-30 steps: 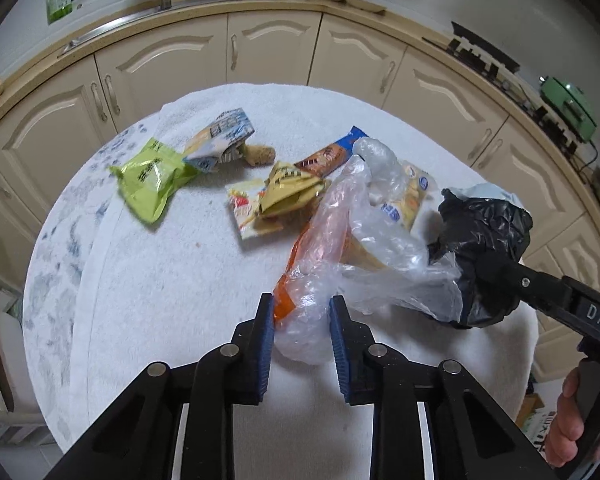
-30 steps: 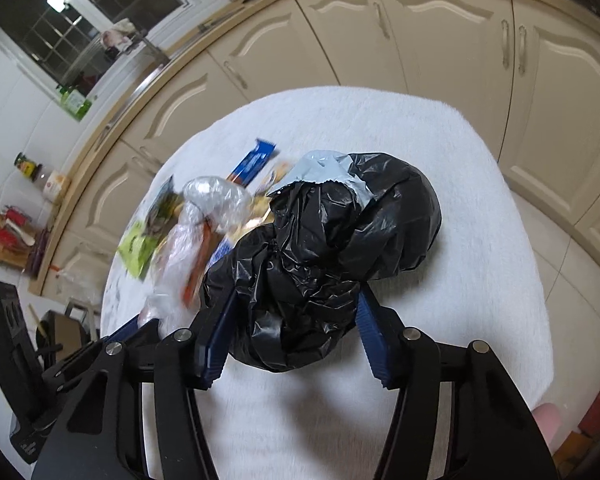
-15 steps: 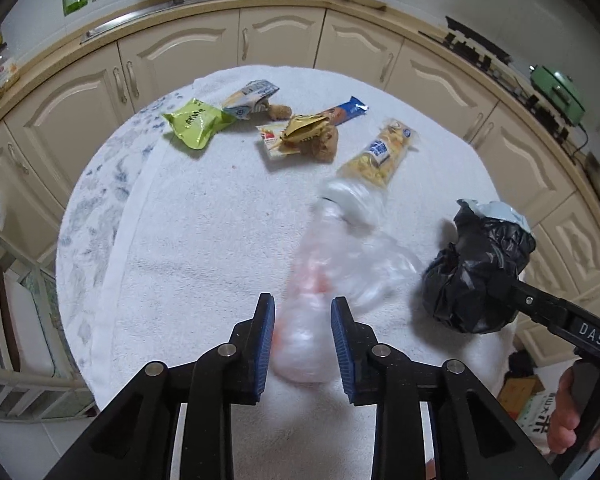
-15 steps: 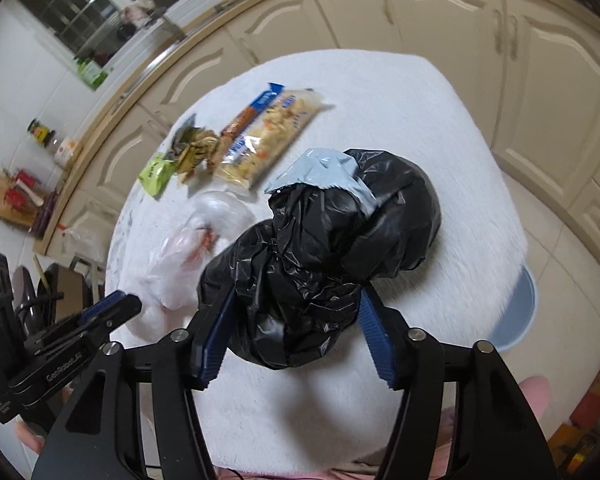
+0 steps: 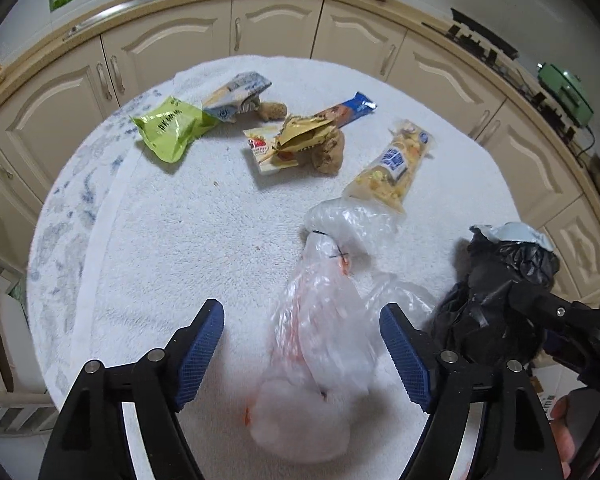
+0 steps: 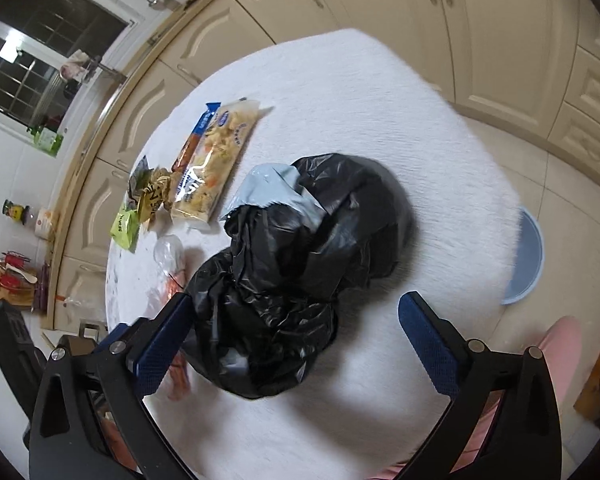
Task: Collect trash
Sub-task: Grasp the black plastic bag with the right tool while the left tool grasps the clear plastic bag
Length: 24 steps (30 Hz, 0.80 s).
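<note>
Grippers letting go over the white table (image 5: 160,248).
Left gripper (image 5: 302,344) is opening around the clear bag (image 5: 320,344); right gripper (image 6: 296,332) is opening around the black bag (image 6: 300,264).

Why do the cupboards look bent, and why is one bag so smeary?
Left wrist view: the fisheye lens bows the cabinet doors into an arc, corners go black, and the clear plastic bag is motion-blurred while the wrappers beyond stay sharp. Right wrist view: the same curving, a glaring window, and the black trash bag casts a soft shadow on the white cloth.
</note>
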Tool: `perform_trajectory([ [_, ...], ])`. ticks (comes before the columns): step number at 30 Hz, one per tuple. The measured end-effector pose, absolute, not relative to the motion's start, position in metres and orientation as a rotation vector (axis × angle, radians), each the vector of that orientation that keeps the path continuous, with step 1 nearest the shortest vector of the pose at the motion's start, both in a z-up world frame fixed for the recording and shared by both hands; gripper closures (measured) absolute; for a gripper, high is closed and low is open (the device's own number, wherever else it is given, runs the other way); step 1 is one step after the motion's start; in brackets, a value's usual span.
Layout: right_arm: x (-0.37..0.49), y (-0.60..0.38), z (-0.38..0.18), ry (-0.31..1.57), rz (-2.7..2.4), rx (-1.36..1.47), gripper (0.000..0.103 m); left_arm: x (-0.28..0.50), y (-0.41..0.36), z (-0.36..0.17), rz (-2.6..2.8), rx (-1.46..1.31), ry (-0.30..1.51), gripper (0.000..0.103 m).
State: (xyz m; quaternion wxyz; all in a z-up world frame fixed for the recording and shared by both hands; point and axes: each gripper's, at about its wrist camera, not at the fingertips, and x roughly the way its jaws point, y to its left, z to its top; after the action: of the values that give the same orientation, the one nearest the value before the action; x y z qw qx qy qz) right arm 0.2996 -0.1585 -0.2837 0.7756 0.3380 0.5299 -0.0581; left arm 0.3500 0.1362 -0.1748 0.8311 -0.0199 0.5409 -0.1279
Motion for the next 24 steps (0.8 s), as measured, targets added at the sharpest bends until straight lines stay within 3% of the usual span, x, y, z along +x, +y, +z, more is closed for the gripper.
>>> perform_trajectory([
  [5,0.315,-0.149,-0.296,1.154,-0.119,0.773,0.000,0.367,0.137,-0.202,-0.278,-0.044,1.181,0.036],
  [6,0.317,-0.149,-0.299,1.150,-0.120,0.788,0.000,0.368,0.136,-0.203,-0.285,-0.029,1.179,0.050],
  [9,0.321,-0.144,-0.299,1.120,-0.120,0.748,0.001,0.370,0.135,-0.205,-0.297,-0.012,1.171,0.074],
  [10,0.323,-0.140,-0.298,1.111,-0.088,0.729,0.014,0.371,0.136,-0.205,-0.298,-0.016,1.171,0.076],
  [11,0.324,-0.137,-0.297,1.106,-0.040,0.734,0.031,0.372,0.136,-0.205,-0.300,-0.020,1.172,0.077],
  [24,0.292,-0.144,-0.255,1.039,-0.118,0.509,0.035,0.361,0.119,-0.176,-0.267,-0.004,1.123,0.079],
])
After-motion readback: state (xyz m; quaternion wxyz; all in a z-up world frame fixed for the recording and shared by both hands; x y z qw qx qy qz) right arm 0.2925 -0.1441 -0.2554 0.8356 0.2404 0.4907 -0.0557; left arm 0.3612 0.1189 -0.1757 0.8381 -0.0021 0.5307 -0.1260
